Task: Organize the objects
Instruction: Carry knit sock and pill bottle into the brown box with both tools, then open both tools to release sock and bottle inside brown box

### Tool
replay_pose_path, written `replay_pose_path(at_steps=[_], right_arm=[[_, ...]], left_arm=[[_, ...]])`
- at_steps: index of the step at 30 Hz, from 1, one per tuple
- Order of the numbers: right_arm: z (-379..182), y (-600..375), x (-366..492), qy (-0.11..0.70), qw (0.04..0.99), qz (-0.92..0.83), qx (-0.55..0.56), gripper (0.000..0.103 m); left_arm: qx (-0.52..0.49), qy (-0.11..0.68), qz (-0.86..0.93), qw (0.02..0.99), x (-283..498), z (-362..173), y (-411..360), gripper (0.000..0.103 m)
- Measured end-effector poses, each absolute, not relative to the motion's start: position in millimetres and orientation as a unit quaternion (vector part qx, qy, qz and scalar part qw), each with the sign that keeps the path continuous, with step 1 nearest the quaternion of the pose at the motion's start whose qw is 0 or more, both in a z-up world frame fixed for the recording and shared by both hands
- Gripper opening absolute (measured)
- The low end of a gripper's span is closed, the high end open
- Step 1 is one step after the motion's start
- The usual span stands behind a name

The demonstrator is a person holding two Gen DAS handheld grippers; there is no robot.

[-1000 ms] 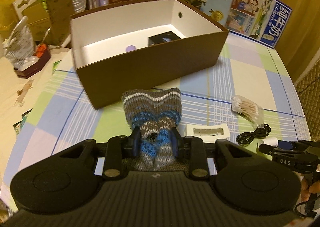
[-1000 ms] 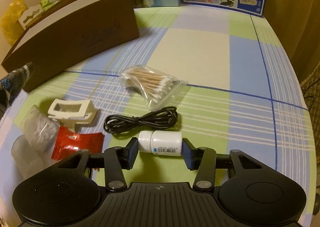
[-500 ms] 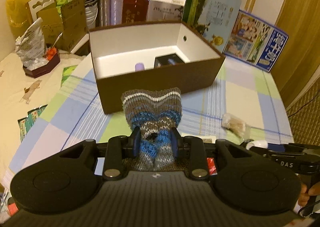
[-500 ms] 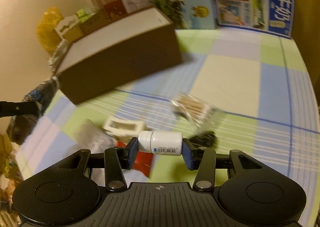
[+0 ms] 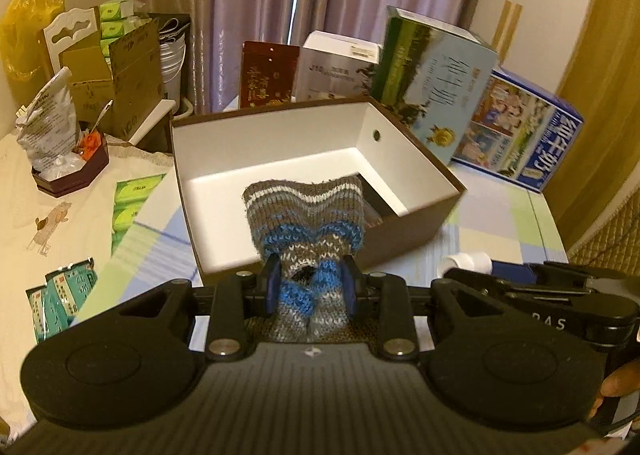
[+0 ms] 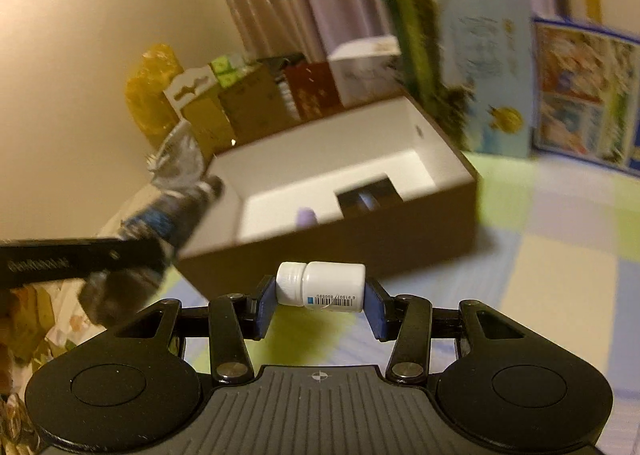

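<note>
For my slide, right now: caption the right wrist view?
Right gripper carries a white pill bottle toward the open brown box.

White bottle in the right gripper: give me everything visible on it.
The white bottle is a small, plastic-looking pill-type container with a ribbed screw cap, closed. It lies sideways, cap toward the left finger, clamped end to end between the blue pads of the right gripper. A barcode label runs along its lower side. It is held in the air short of the brown box; only the pads touch it.

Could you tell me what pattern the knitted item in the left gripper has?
Grey-brown, white and blue stripes on the knitted item; clearest in the left wrist view.
</note>
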State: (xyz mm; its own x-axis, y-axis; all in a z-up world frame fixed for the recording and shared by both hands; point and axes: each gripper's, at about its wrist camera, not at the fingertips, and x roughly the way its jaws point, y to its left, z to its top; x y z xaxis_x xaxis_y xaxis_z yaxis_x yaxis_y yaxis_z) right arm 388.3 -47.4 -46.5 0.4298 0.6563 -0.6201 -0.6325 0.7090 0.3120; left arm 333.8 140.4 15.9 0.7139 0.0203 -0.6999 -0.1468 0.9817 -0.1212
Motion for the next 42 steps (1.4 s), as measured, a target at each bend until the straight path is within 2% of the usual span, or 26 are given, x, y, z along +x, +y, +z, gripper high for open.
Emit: replay_pose_path(at_steps=[10,25,31,36,42], right_arm=[[-52,28,452,0.374,0.84,0.392,-0.019,0.044],[-102,75,507,0.443,0.794,0.409,-0.075,0.044],[-108,81,513,0.453,0.784,0.415,-0.092,0.044],[-114,85,516,0.457,0.776,0.421,-0.111,0.044],[-118,88,519,0.449,0.775,0.426,-0.128,0.044]], left_arm=[[-0.095,0.403,0.069,0.908,412,-4,182,0.026],[-0.099,0.485,0.089,0.864,488,-74,202,0.027],[-0.096,0.503,0.081,0.855,501,-90,206,0.034],[-0.078,0.502,0.067,0.859,503,-86,207,0.046],[-0.06,0.507,0.062,0.858,508,-87,205,0.047]])
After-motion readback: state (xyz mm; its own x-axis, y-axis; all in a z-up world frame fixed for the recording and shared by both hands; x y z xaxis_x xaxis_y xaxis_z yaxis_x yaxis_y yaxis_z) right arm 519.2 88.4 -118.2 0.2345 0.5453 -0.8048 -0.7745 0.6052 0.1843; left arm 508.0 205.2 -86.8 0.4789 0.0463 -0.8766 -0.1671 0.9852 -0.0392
